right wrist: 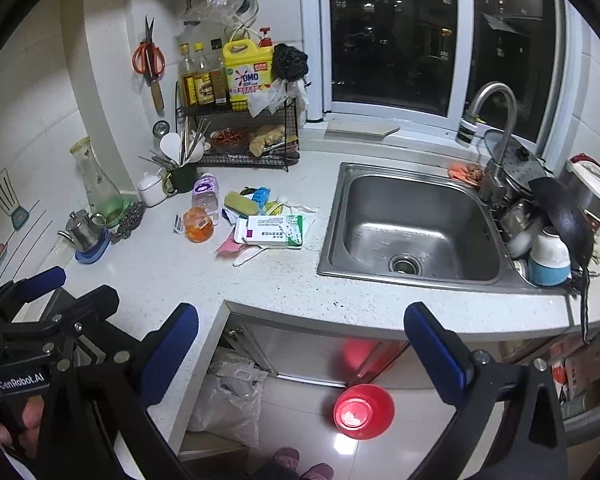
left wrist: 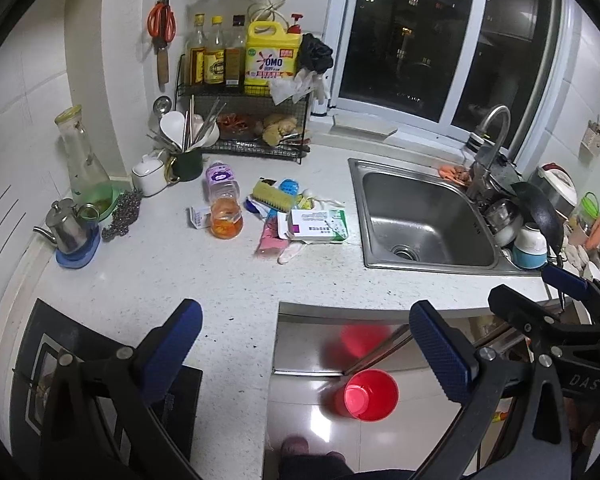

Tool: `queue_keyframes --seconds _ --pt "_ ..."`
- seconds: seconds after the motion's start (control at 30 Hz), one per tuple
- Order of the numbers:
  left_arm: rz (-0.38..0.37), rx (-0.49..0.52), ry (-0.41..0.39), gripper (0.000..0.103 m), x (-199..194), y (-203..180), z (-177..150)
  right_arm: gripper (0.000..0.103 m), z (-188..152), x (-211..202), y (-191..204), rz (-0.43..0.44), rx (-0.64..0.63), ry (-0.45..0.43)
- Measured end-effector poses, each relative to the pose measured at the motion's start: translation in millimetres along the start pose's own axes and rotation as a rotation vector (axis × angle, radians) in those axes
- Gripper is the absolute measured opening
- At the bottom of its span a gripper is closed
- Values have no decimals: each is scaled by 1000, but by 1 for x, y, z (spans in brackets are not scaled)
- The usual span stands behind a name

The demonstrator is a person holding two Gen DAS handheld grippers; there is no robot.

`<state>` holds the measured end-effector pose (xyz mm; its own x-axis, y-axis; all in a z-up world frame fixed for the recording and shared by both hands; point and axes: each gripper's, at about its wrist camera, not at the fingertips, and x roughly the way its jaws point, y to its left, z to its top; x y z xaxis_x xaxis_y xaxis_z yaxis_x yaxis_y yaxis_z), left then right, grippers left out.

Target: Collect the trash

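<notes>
Both claws, left (left wrist: 306,350) and right (right wrist: 302,354), hang wide open and empty above the near tabletop (left wrist: 204,280); farther off, one orange-filled bottle (left wrist: 225,204) and one box (left wrist: 318,226) lie among litter left of the sink (left wrist: 424,216).

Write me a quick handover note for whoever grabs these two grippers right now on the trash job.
Left gripper: open, empty, held back over the counter's front edge.
Right gripper: open, empty, level with the left one.
Trash: a pile on the counter left of the sink: a white and green carton, pink packaging, and a plastic bottle lying with orange liquid inside. A scrub brush lies among them.
Red bin stands on the floor below the counter cutout.
Done: nothing appears collected yet.
Left: pick up each piece and drop it in the bin.
</notes>
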<state>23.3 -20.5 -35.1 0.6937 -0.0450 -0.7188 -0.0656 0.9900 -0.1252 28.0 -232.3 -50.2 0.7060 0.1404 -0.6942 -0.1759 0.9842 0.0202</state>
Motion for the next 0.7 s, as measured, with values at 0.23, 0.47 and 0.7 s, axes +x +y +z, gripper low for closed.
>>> queue_keyframes --seconds 0.23,0.47,0.7 --pt "60 -16 18 103 41 16 25 103 24 43 4 34 -49 25" --pt "56 -38 64 103 112 42 58 103 58 118 11 60 -137 88" --pt "28 -51 189 103 194 61 71 103 77 189 25 54 -258 198"
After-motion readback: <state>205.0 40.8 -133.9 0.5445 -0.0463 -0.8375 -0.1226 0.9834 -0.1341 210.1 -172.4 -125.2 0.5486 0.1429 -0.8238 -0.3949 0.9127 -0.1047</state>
